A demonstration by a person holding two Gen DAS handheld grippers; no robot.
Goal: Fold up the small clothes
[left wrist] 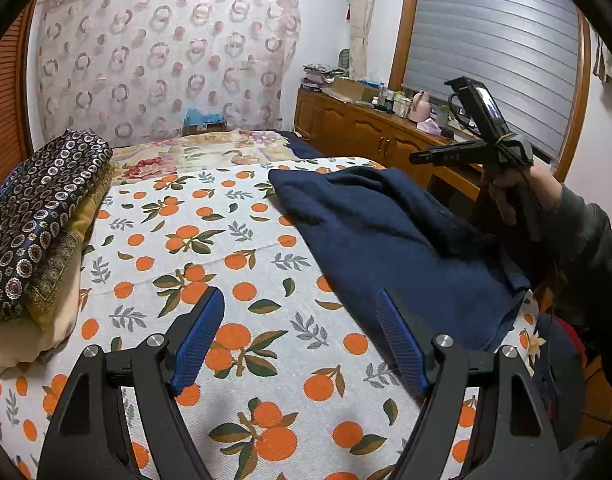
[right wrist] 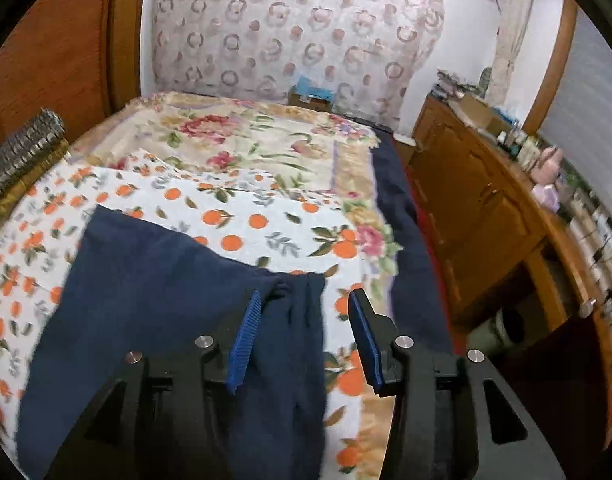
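Note:
A dark navy garment (left wrist: 390, 236) lies partly folded on the orange-print cloth (left wrist: 225, 248) that covers the bed; it also shows in the right wrist view (right wrist: 153, 300). My left gripper (left wrist: 301, 304) is open and empty, low over the cloth at the garment's near left edge. My right gripper (right wrist: 303, 300) is open, hovering above the garment's right edge, with nothing between its blue pads (right wrist: 245, 336). In the left wrist view the right gripper's body (left wrist: 478, 136), held in a hand, is raised beyond the garment's right side.
A stack of folded patterned textiles (left wrist: 37, 224) sits on the bed's left side. A floral bedspread (right wrist: 241, 140) lies beyond the cloth. A wooden cabinet (left wrist: 370, 128) with clutter runs along the right wall. The bed's right edge drops off beside the garment.

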